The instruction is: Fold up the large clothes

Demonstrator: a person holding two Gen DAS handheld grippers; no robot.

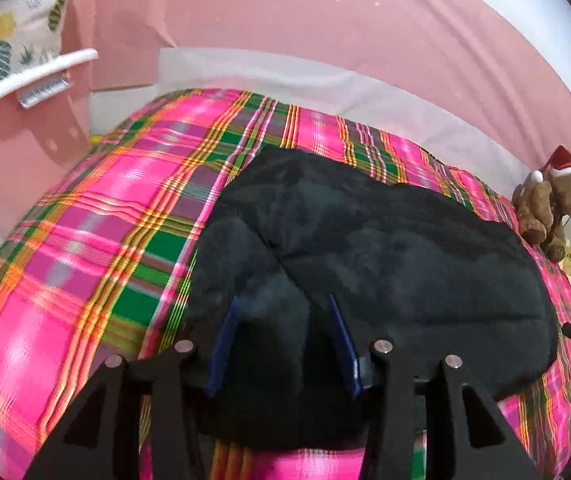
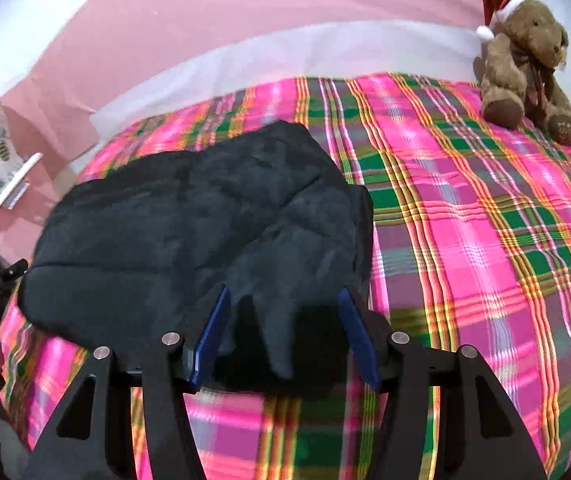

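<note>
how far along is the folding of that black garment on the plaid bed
Partly done: the black garment already lies in a thick bundle with a fold seam on the plaid blanket. In hand: left gripper and right gripper straddle its near edge, jaws apart. Left: closing and finishing the fold.

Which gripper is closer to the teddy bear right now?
Right. The right gripper is at the black garment's bear-side edge; the left gripper is at the far side from the teddy bear.

The black garment (image 2: 189, 216) is a thick, matt, fuzzy fleece cloth. Under it the bedspread (image 2: 465, 220) is a smooth woven plaid cloth with a slight sheen. The teddy bear (image 2: 525, 64) is brown plush, and the fingers (image 2: 213, 332) carry smooth blue pads on matt black plastic with shiny metal pins.
</note>
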